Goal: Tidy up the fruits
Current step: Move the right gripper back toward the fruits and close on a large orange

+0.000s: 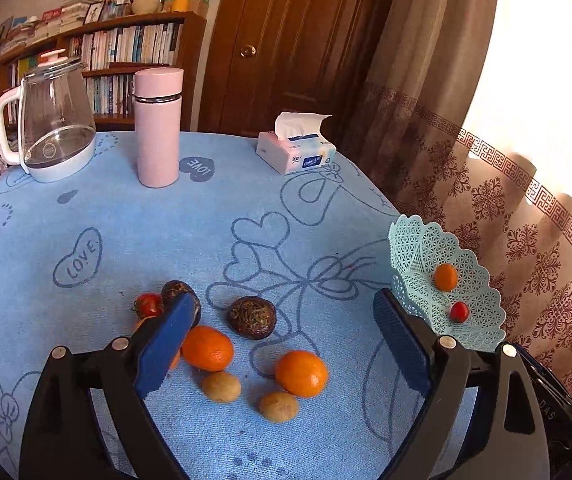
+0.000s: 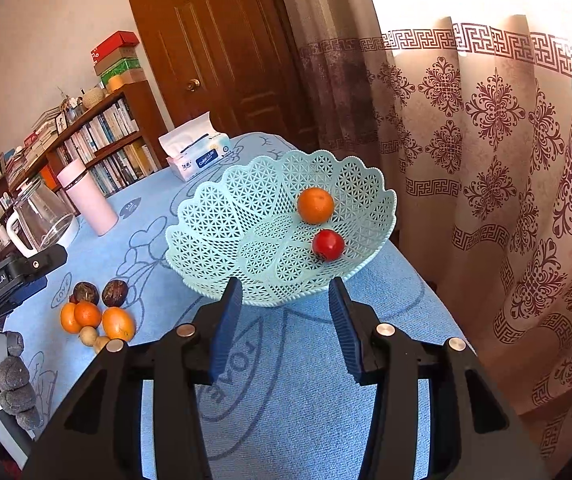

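The fruit lies in two lots. In the pale green lattice basket (image 2: 246, 216) sit one small orange (image 2: 315, 205) and, just below it, a red cherry tomato (image 2: 328, 244), both on the basket's inner slope at about three o'clock from its centre. The basket stands tilted near the table's curtain-side edge.

The rest is loose on the blue tablecloth (image 1: 146, 216). In the left wrist view the heap sits at six o'clock on the cloth: two oranges (image 1: 207, 348) (image 1: 301, 373), two small tan fruits (image 1: 221, 386) (image 1: 278, 406) just below them, a dark brown wrinkled fruit (image 1: 252, 317) at twelve o'clock from them, a second dark one (image 1: 180, 292) and a red tomato (image 1: 148, 305) at ten o'clock, partly hidden behind a blue pad.

The left gripper (image 1: 282, 340) hangs over this heap with its jaws spread wide, nothing between the pads. The right gripper (image 2: 286, 308) points at the basket's near rim; its jaws stand parted, the pads flanking the rim without pressing on it as far as can be seen.

Farther off, at eleven o'clock on the table, stand a glass kettle (image 1: 52, 128) and a pink flask (image 1: 158, 128); a tissue pack (image 1: 296, 152) lies at one o'clock. Behind are a bookshelf (image 1: 126, 48), a brown door (image 1: 286, 40) and a patterned curtain (image 2: 486, 160).
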### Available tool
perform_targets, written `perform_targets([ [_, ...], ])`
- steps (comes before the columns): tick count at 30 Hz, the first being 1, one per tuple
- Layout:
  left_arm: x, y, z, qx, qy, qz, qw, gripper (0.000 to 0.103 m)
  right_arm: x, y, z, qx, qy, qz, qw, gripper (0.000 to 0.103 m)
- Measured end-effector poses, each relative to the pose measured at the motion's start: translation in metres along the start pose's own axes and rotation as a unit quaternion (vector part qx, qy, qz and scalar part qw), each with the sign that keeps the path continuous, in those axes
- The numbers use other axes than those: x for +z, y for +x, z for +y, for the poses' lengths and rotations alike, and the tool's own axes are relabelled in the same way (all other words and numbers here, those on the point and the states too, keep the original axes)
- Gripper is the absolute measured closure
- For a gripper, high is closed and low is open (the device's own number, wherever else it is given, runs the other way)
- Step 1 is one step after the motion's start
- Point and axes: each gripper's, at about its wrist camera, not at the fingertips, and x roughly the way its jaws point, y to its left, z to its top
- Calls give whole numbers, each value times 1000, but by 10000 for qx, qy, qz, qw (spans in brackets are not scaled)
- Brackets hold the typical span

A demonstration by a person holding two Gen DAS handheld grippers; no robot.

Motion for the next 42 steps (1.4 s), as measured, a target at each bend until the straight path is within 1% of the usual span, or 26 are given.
perform_targets([
  [4, -2, -9, 31, 229, -236, -84, 9994, 13, -4, 3, 15, 103, -102, 83, 9999, 57],
  [8, -4, -12, 57, 551, -367, -44, 9978, 13, -9, 4, 30, 219, -237, 161, 9993, 57],
  [11, -7, -12, 72, 645, -453, 18, 9969, 13, -13, 5, 40, 300, -326, 217, 9988, 57],
  [16, -15, -1, 79, 607, -387, 262, 9971, 15, -19, 7, 54, 378, -452, 317, 9978, 57],
  [18, -19, 5, 78, 561, -346, 359, 9972, 18, -21, 7, 57, 391, -486, 353, 9974, 57],
  [23, -27, 18, 85, 450, -434, 565, 9964, 34, -25, 9, 65, 410, -566, 426, 9966, 57],
  [28, -32, 30, 93, 421, -562, 702, 9951, 40, -28, 14, 70, 438, -615, 520, 9958, 57],
  [33, -31, 35, 100, 325, -701, 656, 9949, 40, -31, 20, 76, 492, -675, 613, 9946, 57],
  [39, -35, 35, 110, 137, -922, 726, 9930, 40, -33, 22, 82, 540, -743, 648, 9937, 57],
  [42, -35, 32, 111, 179, -941, 688, 9930, 40, -32, 24, 81, 527, -734, 667, 9937, 57],
])
